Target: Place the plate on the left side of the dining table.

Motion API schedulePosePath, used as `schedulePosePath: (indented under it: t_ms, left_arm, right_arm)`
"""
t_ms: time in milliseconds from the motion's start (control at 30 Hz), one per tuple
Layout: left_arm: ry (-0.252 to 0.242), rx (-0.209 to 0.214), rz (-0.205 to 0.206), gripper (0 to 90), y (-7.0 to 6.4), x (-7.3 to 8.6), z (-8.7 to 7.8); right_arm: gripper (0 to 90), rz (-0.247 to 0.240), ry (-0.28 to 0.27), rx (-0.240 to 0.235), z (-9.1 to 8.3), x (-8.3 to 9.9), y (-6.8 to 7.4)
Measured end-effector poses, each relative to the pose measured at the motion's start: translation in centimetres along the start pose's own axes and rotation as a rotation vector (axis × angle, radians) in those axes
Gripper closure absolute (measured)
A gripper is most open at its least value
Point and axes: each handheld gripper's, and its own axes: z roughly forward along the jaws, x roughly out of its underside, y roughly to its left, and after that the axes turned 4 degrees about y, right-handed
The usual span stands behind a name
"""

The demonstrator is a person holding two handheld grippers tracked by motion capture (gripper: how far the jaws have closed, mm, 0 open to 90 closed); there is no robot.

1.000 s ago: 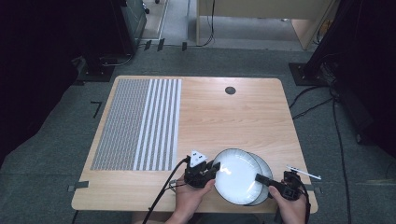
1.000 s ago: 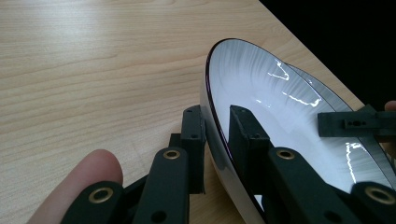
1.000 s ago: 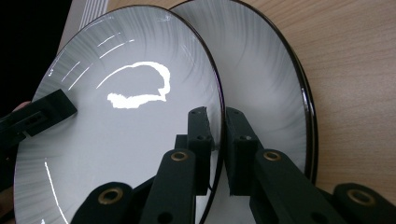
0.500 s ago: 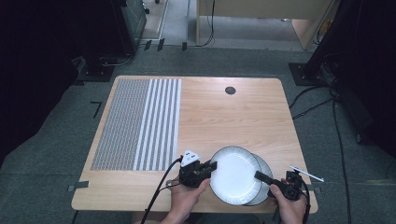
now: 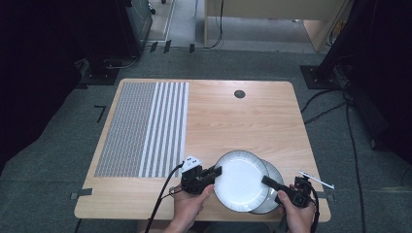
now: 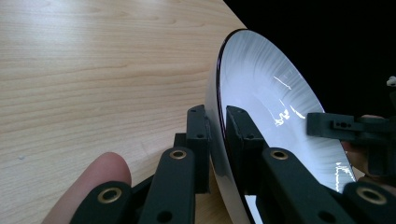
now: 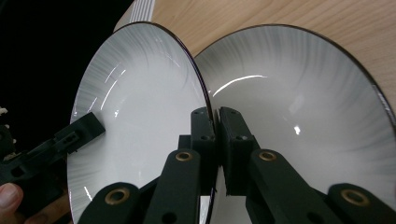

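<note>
Near edge of the table (image 5: 233,121), high view: two white plates overlap. The upper plate (image 5: 240,180) lies partly over the lower plate (image 5: 273,191), which shows as a crescent at the right.

The left gripper (image 5: 215,172), held in the person's left hand (image 5: 189,201), has its fingers (image 6: 198,140) clamped on the left rim of the upper plate; in the left gripper view one finger lies below the rim and the other on the plate's white face, with the plate standing edge-on between them. The right gripper (image 5: 268,181), held in the right hand (image 5: 296,216), has its fingers (image 7: 233,144) closed on the upper plate's opposite rim, as the right gripper view shows: the thin dark edge runs down into the narrow slit between the two black fingers, and the lower plate lies just beyond, to the right.

Both plates are round, shallow and glossy, white at the centre, with fine grey radial streaks toward a thin dark rim line. Bright reflections cross their faces.

The table is pale wood with visible grain and rounded corners. Farther off, on its left half, lies a mat (image 5: 143,128), finely checked on one side and striped grey and white on the other, well apart from the plates. Near the far edge sits a small round dark grommet (image 5: 239,93). Beyond the table lies grey carpeted floor (image 5: 252,65) with dark cables (image 5: 335,104).
</note>
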Motion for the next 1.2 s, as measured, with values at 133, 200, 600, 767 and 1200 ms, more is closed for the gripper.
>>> schedulePosePath:
  t_ms: [133,200,600,767,1200]
  left_arm:
    - [-0.012,0.005,-0.005,81.0,0.5,-0.3,-0.7]
    - [-0.019,0.006,-0.008,81.1,0.8,-0.5,-1.2]
    - [-0.067,-0.006,-0.042,82.7,3.3,-0.9,-4.2]
    - [-0.093,-0.016,-0.048,83.1,4.4,-1.7,-5.6]
    - [-0.165,-0.035,-0.092,83.5,7.9,-3.1,-8.9]
  right_arm:
    - [85.8,-0.019,0.006,-0.003,0.3,-0.1,0.9]
    - [85.9,-0.028,0.008,-0.006,0.5,-0.2,1.4]
    - [86.3,-0.087,0.052,-0.001,3.0,-0.3,4.7]
    - [86.4,-0.099,0.064,-0.009,4.3,-0.4,6.2]
    - [86.4,-0.157,0.095,-0.006,7.9,-1.6,10.8]
